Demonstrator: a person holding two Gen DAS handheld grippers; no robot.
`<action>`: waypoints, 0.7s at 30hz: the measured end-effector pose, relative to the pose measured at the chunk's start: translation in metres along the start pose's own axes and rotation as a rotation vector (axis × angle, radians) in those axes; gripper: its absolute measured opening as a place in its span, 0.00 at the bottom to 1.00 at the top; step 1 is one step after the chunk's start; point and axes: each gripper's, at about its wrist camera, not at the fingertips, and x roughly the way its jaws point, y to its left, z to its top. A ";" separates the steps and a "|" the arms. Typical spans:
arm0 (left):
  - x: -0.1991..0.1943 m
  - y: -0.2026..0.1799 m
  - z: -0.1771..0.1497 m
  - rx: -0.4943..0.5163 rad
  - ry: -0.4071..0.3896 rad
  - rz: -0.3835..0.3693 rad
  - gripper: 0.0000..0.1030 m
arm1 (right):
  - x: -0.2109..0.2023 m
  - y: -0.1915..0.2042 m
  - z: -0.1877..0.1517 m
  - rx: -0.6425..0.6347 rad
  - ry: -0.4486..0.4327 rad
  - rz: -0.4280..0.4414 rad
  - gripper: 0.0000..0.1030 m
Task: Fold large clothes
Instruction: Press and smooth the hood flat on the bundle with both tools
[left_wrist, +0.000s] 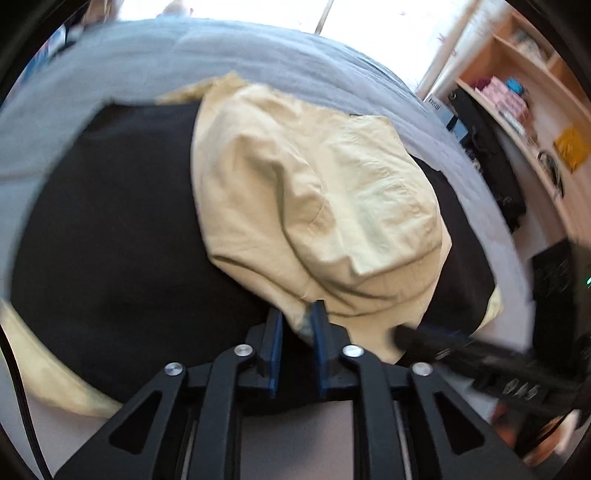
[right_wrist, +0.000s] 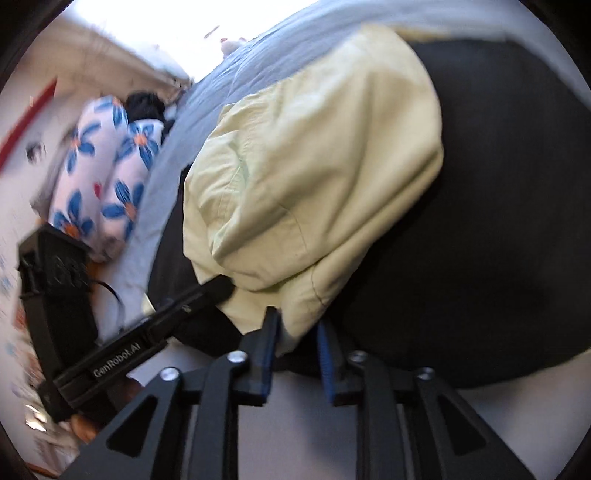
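- Left wrist: I read nothing clearly here. My left gripper (left_wrist: 297, 319) stands narrow, the hem of the crumpled pale yellow garment (left_wrist: 314, 192) between its pads; it lies on black cloth (left_wrist: 110, 229) on the bed (left_wrist: 258, 55).
- Right wrist: "GenRobot.AI" marks the other gripper. My right gripper (right_wrist: 297, 328) stands narrow around the garment's (right_wrist: 314, 155) edge.

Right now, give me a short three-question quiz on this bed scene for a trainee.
1. True or false: the cream garment lies on top of the black cloth.
2. What colour is the bed cover? A red, B grey-blue, C green.
3. Fill in: cream fabric sits between the fingers of the ____ gripper.

Key: 1 true. 2 B. 3 left; the right gripper also has cream fabric in its gap.
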 end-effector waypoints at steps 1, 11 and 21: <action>-0.007 -0.004 0.000 0.022 -0.019 0.030 0.17 | -0.013 0.004 0.002 -0.032 -0.022 -0.044 0.25; -0.039 -0.014 0.049 0.006 -0.179 0.031 0.19 | -0.044 0.035 0.055 -0.155 -0.247 -0.058 0.25; 0.029 0.010 0.069 -0.063 -0.095 0.091 0.19 | 0.024 0.013 0.074 -0.200 -0.175 -0.192 0.20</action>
